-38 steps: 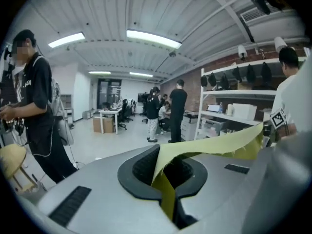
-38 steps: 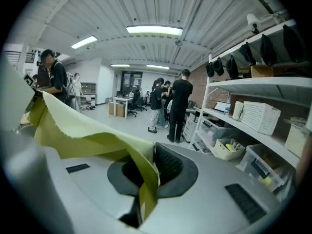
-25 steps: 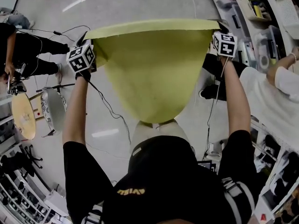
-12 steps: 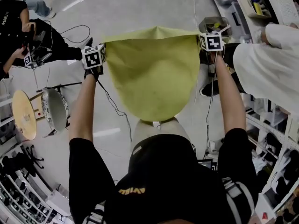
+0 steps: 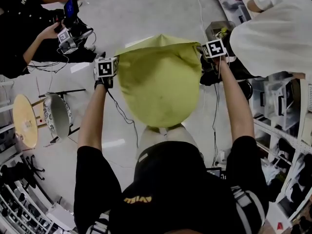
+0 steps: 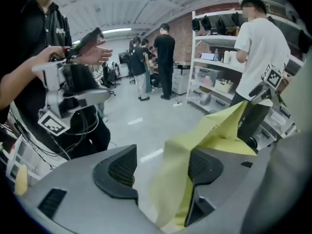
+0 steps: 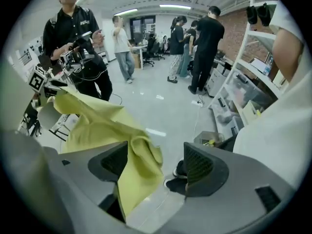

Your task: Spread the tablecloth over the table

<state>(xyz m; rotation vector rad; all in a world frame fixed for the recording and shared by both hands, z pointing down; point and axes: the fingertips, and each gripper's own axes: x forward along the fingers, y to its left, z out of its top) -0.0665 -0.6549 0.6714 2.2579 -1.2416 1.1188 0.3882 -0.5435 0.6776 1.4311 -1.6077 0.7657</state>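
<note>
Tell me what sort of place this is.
Probably a shared lab or workshop: white shelving with storage bins, office chairs in the back, and a bystander holding a marker-tagged device.

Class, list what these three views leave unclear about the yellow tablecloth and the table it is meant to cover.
- The table: in the head view the tablecloth and the person's head cover whatever stands beneath; neither gripper view shows it.
- Left gripper and right gripper: jaws have just been opening with cloth between them; whether it catches on a pad, its folds hide.
</note>
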